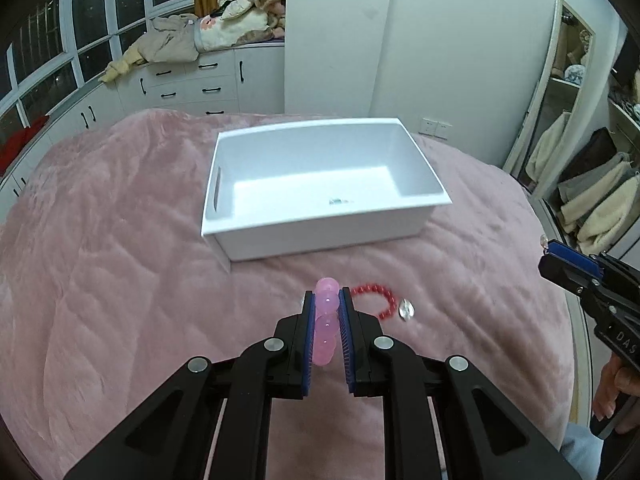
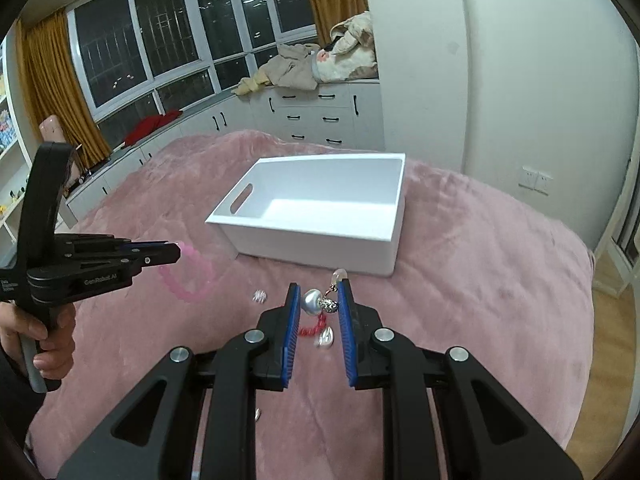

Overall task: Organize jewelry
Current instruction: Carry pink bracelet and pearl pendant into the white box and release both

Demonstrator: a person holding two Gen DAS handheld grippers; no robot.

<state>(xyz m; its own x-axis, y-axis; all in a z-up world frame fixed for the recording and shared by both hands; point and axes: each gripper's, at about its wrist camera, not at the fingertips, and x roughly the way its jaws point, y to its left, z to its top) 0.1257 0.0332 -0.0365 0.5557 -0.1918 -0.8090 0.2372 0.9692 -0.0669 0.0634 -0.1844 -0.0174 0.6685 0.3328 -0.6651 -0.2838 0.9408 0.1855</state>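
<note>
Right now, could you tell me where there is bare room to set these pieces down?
The white bin is nearly bare inside, save one small item by its near wall. The pink blanket left of it is free. It is crowded just in front of the bin, around the red bead bracelet and clear stone.

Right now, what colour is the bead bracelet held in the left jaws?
Translucent pink bead bracelet; the left wrist view shows it best.
</note>
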